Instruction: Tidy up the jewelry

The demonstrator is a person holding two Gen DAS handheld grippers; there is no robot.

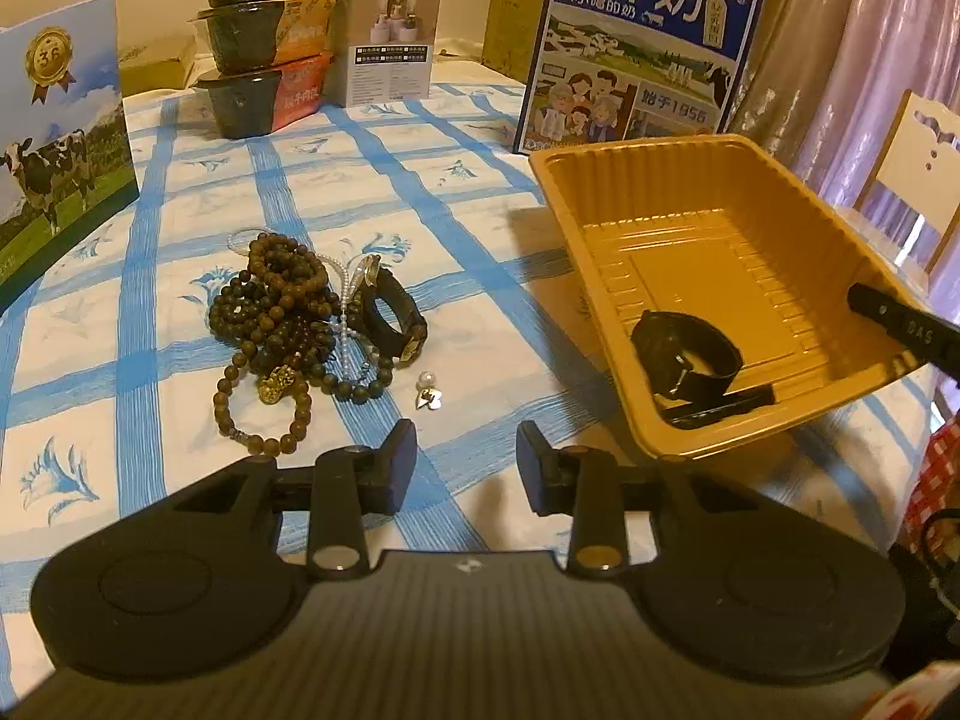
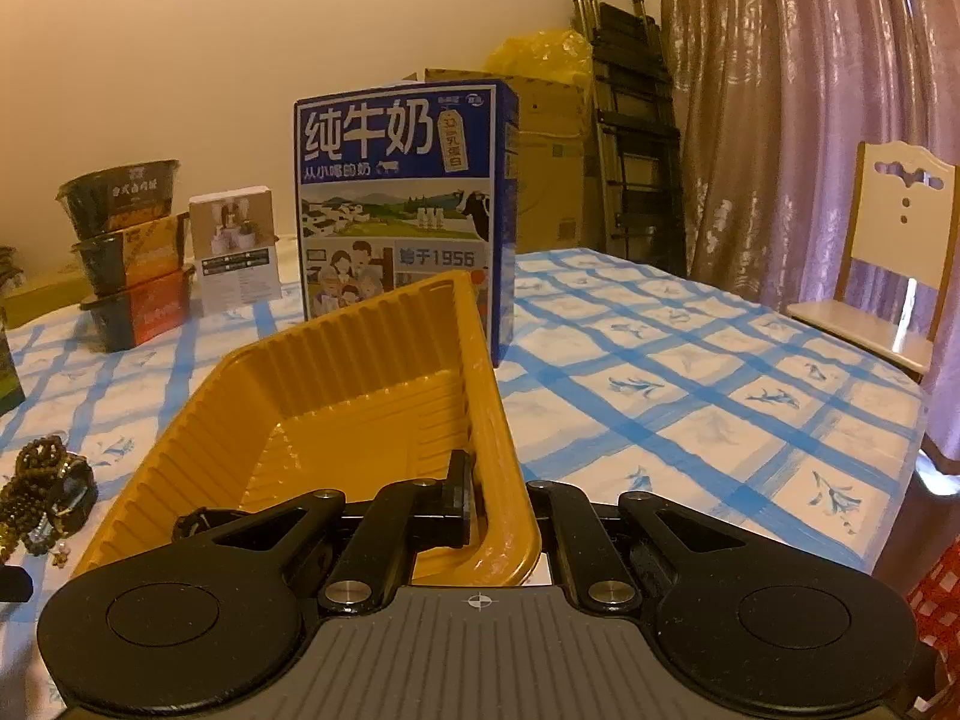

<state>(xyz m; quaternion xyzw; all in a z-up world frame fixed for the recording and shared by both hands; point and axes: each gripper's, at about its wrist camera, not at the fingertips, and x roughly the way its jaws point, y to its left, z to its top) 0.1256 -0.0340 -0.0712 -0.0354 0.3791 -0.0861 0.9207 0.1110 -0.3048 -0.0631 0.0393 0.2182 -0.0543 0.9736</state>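
A yellow plastic tray (image 1: pixel 690 192) sits tilted at the right, with a black watch (image 1: pixel 690 354) lying in its near corner. My right gripper (image 2: pixel 495 480) is shut on the tray's near wall (image 2: pixel 360 360), one finger inside and the other behind the wall. One of its fingers (image 1: pixel 888 318) shows at the tray's right rim. On the cloth to the left lies a heap of brown bead bracelets (image 1: pixel 276 312) with a gold charm (image 1: pixel 273 387), a second black watch (image 1: pixel 390 312) and a small pearl piece (image 1: pixel 428 390). My left gripper (image 1: pixel 467 450) hovers open just in front of the pearl piece, with nothing between its fingers.
A blue milk carton box (image 1: pixel 642 42) stands behind the tray. Stacked food bowls (image 1: pixel 264 42) and a small white box (image 1: pixel 390 42) stand at the back, and a cow-print box (image 1: pixel 54 138) at the left. A white chair (image 2: pixel 900 252) and a curtain are beyond the table's right edge.
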